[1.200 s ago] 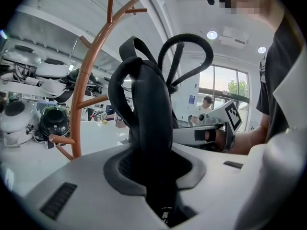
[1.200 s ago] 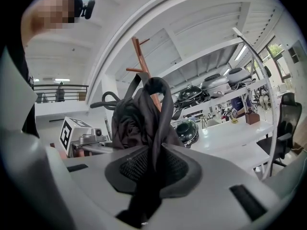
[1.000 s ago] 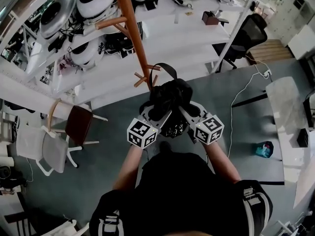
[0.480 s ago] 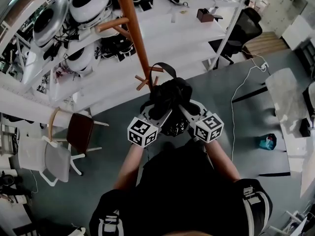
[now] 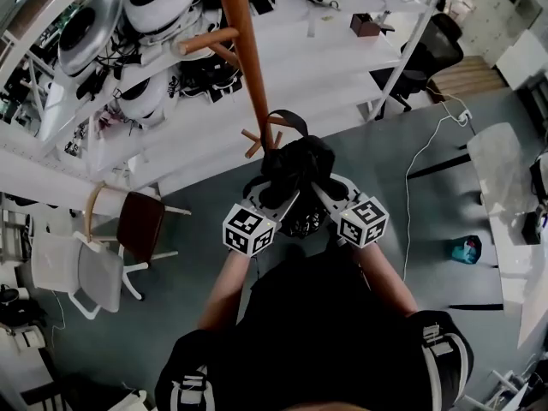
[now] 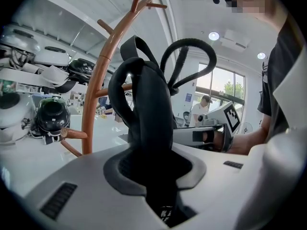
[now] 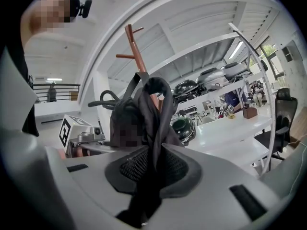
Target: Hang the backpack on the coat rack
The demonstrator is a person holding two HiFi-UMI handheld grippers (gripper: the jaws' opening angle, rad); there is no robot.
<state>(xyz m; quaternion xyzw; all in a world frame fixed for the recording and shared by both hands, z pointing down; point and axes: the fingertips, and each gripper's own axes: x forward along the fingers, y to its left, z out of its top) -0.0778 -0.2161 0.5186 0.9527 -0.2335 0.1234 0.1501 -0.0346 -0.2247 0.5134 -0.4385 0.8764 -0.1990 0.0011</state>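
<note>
A black backpack point(image 5: 295, 171) hangs between my two grippers, held up in front of the person's chest. My left gripper point(image 5: 272, 197) is shut on a thick black shoulder strap point(image 6: 148, 128), which fills the space between its jaws. My right gripper point(image 5: 318, 193) is shut on black fabric and a strap point(image 7: 153, 143) of the same backpack. The bag's top carry loop point(image 5: 287, 120) stands up just right of the coat rack's orange-brown pole point(image 5: 248, 58). In the left gripper view the loop point(image 6: 189, 61) arches to the right of the coat rack point(image 6: 93, 99), whose pegs branch off left and at the top.
White shelving point(image 5: 325, 50) with round white-and-black devices point(image 5: 158, 2) stands right behind the rack. A brown-seated chair point(image 5: 137, 217) and a white chair point(image 5: 81, 272) stand on the grey floor at left. A black office chair point(image 5: 432, 54) and a glass table point(image 5: 505, 187) are at right.
Both grippers and the backpack have drifted slightly toward the rack, so its pole and lower pegs sit a little closer to the carry loop. Both grips are unchanged.
</note>
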